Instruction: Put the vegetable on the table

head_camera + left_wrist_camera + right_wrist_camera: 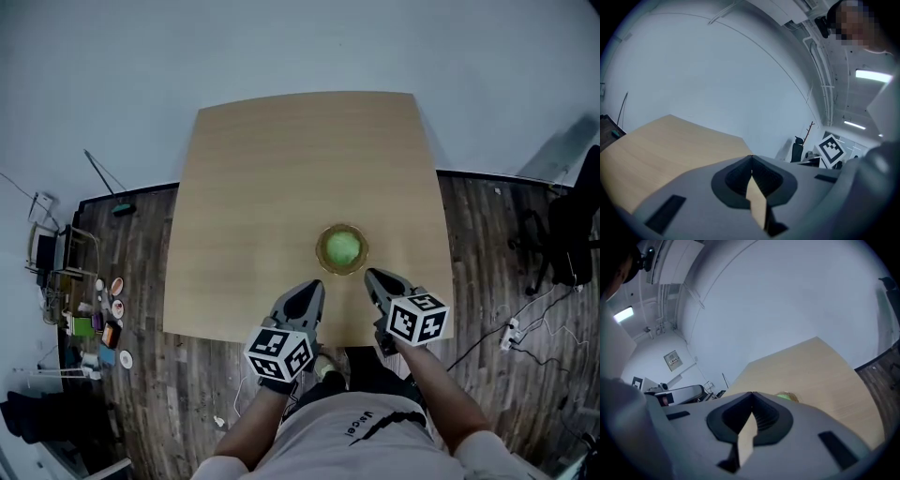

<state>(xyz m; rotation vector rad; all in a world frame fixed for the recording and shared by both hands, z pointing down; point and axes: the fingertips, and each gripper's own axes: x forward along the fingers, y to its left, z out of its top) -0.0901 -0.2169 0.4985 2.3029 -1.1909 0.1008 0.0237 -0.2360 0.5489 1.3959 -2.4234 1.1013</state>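
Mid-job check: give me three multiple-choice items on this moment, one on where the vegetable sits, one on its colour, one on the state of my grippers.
1. Where is the vegetable?
A. in the bowl on the table
B. on the floor
C. on the bare tabletop

2. What colour is it?
A. red
B. green
C. purple

3. How are the left gripper and right gripper?
A. both open
B. both shut, empty
C. one shut on the bowl

Answers:
1 A: the head view shows it inside the bowl's rim.
2 B: it is plainly green.
3 B: each gripper view shows jaw tips meeting with nothing between them.
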